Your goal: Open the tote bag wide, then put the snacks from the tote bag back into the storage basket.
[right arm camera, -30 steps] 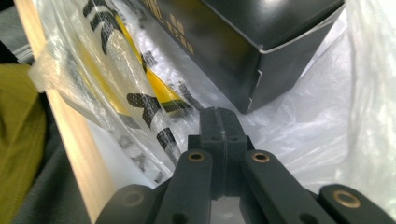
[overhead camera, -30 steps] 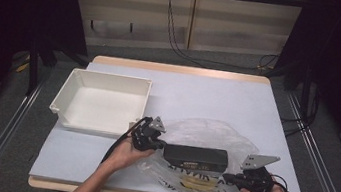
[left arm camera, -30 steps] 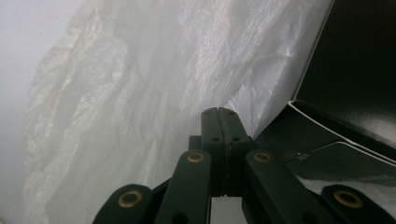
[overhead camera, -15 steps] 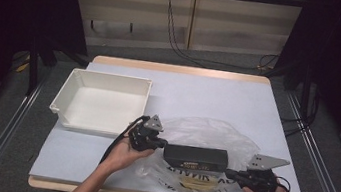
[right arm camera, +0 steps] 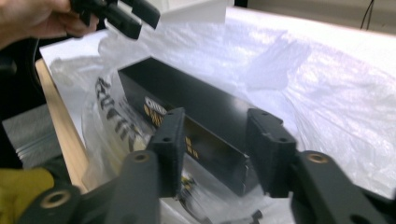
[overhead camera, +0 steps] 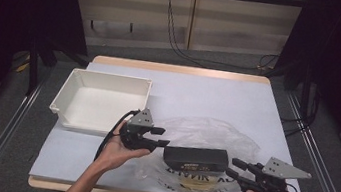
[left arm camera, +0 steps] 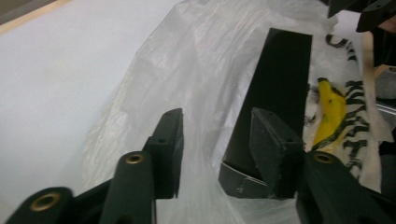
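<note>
You hold the left gripper at the left end of the long black rectangular cardboard box, and its jaws stand spread, with nothing between them. In the left gripper view one jaw sits just beside the near end of the box, while the other hangs over the crinkled clear plastic bag to the side. Your right gripper faces the opposite end of the box, its jaws also spread wide. In the right gripper view the box end lies in line with the gap between those jaws; whether they touch it I cannot tell. The box lies flat on the clear bag near the front edge of the pale grey table top, between your two grippers. The bag bears black lettering and a yellow banana print just beside the box. A white rectangular plastic tray rests on the table behind your left hand, well apart from the box.
</note>
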{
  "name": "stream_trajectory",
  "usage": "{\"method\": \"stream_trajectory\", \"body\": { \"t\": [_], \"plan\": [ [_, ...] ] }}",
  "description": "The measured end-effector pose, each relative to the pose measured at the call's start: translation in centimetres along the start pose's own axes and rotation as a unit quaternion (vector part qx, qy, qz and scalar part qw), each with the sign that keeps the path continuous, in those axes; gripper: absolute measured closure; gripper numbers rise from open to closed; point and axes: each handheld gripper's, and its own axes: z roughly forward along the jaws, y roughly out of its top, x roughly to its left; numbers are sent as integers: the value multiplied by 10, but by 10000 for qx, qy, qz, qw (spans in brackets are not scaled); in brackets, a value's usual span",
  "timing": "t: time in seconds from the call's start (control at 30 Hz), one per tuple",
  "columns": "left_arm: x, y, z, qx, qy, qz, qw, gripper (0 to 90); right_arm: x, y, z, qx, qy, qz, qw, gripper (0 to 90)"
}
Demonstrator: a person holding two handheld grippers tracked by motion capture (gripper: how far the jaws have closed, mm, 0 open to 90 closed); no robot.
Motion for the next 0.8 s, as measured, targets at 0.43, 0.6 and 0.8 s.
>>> {"method": "stream_trajectory", "body": {
  "t": [0.43, 0.6, 0.8],
  "plan": [
    [-11, 1, 12, 300, -138, 285, 9991, 476, 13, -10, -2, -173, -432, 289, 9985, 294],
    [-15, 5, 16, 410, -200, 284, 9986, 415, 12, -10, -4, -196, -627, 258, 9975, 229],
    [-18, 4, 21, 509, -240, 335, 9979, 397, 10, -11, -2, -81, -574, 258, 9980, 202]
  ]
}}
